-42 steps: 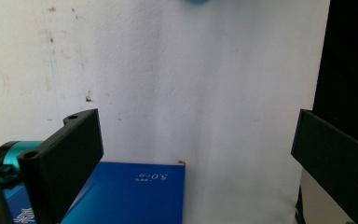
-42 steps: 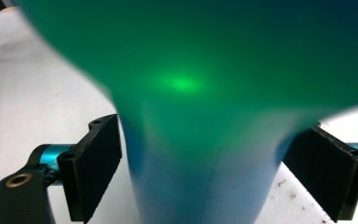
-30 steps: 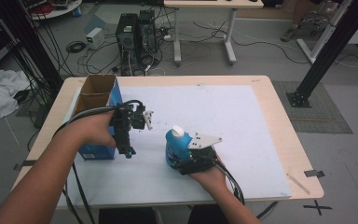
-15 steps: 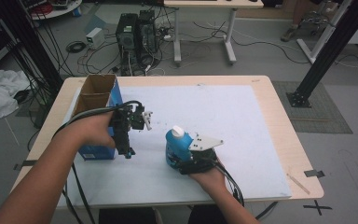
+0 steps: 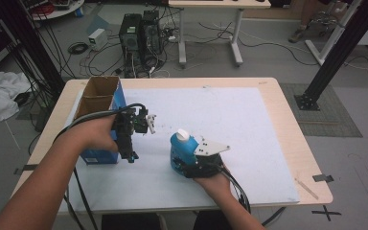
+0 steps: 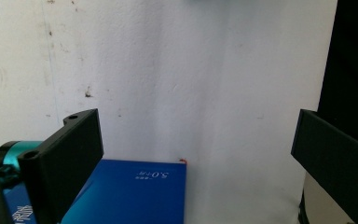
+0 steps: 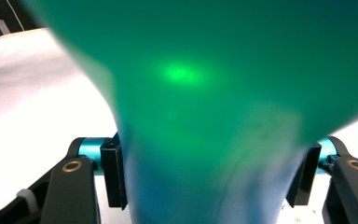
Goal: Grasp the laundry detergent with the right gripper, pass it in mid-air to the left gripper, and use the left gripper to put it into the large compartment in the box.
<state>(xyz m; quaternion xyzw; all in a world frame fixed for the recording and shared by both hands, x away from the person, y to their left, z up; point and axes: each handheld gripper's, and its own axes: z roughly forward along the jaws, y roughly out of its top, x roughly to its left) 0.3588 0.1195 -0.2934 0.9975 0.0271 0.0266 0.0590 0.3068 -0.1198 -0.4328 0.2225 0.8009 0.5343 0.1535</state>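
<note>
My right gripper [image 5: 184,160] has just been closing its jaws onto the blue bottle [image 5: 181,149], standing mid-table between them. My left gripper [image 5: 127,132] hovers wide open beside the blue box [image 5: 98,103].

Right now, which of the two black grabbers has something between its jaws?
The right gripper: its jaws have just been closing around the blue plastic bottle with the white cap. The left gripper stands open, with nothing between its jaws.

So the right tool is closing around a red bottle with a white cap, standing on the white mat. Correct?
Not quite: the bottle is blue, not red, as the high view shows. The rest holds: its cap is white, it stands on the white mat, and the right tool has just been closing around it.
</note>
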